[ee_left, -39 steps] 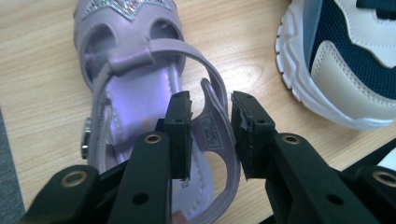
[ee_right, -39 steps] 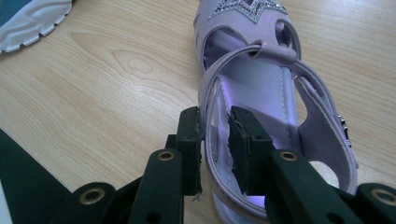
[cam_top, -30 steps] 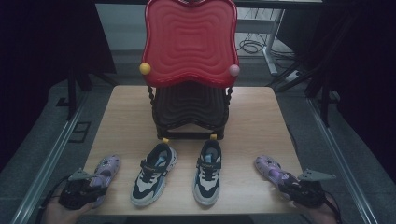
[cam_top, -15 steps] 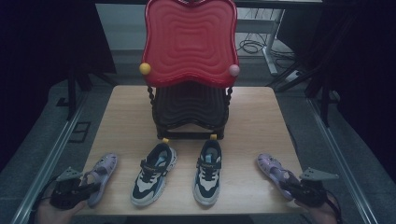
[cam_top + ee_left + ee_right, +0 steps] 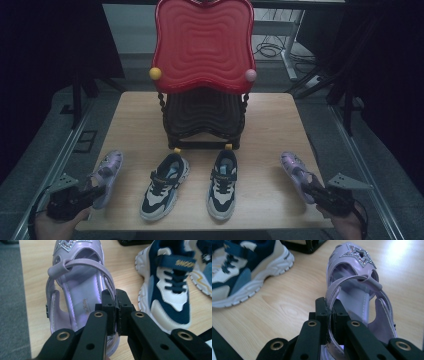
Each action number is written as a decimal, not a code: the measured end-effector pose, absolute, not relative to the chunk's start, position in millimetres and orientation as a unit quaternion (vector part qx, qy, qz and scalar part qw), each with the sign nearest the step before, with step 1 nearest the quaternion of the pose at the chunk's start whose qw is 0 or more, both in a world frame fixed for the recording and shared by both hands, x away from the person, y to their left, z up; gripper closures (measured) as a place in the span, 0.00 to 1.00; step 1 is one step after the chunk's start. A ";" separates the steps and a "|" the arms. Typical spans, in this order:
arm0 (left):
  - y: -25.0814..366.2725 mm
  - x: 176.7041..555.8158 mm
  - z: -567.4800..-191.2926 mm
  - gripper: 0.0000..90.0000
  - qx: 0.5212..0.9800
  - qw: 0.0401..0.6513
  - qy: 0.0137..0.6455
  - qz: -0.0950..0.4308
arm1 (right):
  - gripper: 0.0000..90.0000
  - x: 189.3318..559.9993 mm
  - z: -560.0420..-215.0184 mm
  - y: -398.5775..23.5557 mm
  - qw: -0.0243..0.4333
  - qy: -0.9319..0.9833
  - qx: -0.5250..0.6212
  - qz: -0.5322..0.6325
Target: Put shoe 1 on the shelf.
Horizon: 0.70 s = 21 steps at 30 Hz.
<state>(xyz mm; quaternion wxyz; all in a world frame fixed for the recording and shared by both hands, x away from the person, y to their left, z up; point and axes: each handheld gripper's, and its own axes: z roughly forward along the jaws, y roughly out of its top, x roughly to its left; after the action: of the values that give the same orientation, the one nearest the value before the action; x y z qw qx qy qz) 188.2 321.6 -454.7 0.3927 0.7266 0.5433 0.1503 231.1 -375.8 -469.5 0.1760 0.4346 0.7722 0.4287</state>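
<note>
Purple sandals (image 5: pixel 106 176) (image 5: pixel 295 171); heels hidden behind each hand-held gripper (image 5: pixel 115 315) (image 5: pixel 331 322)

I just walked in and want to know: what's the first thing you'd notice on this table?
The big glossy red wavy-edged panel stands tall at the back of the wooden table, above a dark ribbed rack. In front, a pair of navy-and-white sneakers sits side by side in the middle. At each front corner, a black gripper is clamped on a shiny lilac sandal: left gripper on the left sandal, right gripper on the right sandal.
</note>
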 end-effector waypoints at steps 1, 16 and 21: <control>320.9 188.7 -453.7 0.97 0.724 0.399 0.542 0.148 | 0.96 231.5 -468.4 -374.5 0.177 0.771 0.433 0.432; 304.1 198.4 -442.8 0.97 0.698 0.446 0.535 0.166 | 0.96 248.5 -459.2 -351.1 0.171 0.756 0.406 0.484; 297.9 201.8 -441.0 0.97 0.704 0.447 0.527 0.163 | 0.96 249.5 -452.5 -343.4 0.165 0.751 0.397 0.501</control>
<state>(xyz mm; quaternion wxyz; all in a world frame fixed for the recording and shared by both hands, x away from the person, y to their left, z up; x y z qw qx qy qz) 201.8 297.9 -441.0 0.4471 0.7038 0.5274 0.1628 249.5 -343.4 -452.5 0.1650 0.3968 0.7512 0.5011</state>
